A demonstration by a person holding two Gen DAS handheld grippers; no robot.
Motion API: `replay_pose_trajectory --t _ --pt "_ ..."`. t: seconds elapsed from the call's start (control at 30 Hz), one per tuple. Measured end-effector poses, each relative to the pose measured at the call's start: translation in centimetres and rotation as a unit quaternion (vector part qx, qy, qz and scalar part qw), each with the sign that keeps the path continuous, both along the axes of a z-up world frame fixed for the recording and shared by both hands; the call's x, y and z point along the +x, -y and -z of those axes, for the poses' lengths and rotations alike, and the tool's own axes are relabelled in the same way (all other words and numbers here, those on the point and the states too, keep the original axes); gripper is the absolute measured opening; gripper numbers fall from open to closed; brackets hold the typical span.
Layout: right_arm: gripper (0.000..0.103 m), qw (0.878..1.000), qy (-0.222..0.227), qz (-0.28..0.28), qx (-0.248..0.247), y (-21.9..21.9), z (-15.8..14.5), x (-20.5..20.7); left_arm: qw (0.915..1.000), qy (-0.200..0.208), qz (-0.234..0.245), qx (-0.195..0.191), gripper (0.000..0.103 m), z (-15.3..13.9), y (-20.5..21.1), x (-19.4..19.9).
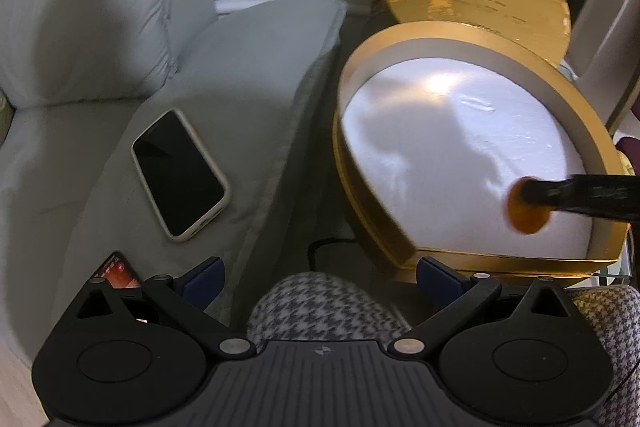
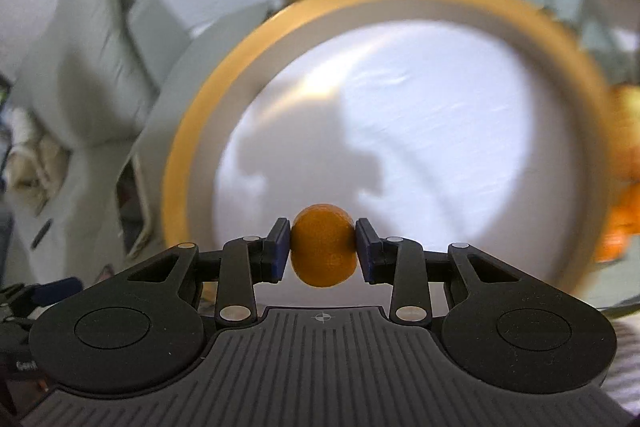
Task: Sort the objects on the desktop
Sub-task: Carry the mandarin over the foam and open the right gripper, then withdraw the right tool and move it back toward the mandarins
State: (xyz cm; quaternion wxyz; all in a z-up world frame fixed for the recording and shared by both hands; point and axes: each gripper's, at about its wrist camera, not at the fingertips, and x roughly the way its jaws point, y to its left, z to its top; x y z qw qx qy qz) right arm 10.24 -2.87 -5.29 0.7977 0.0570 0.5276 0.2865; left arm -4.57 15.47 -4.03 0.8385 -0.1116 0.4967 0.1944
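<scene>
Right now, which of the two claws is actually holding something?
The right claw: its blue pads are pressed against a small orange fruit above the round gold box. The left claw is spread wide with nothing between its pads.

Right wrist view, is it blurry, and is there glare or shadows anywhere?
Right wrist view: the gold box and background smear with motion, while the orange ball in the right gripper stays sharp; gripper shadows fall on the white floor. Left wrist view: sharper, with glare on the box's white floor.
</scene>
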Motion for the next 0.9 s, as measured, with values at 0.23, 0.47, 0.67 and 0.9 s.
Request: replay_pose_trajectory --t 0.23,0.47,0.67,0.9 --pt "0.038 0.999 -0.043 -0.013 -0.003 -2.7 3.1 0.4 0.9999 -0.001 -0.005 -0.012 0.102 0.1 -0.8 -0.1" --pt "0.055 0.999 -0.006 -0.021 -0.037 -2.6 2.0 -0.5 0.9999 -0.002 0.005 -0.010 0.102 0.1 -0.1 -0.1" --pt "0.054 0.999 -0.003 -0.012 -0.034 -0.9 1.4 -1.4 0.9998 0.001 0.021 0.005 0.102 -0.7 1.5 -0.6" --pt "0.057 1.000 0.015 0.011 -0.021 2.6 -1.6 -3.8 0.9979 0.014 0.054 0.032 0.102 -2.2 4.0 -1.4"
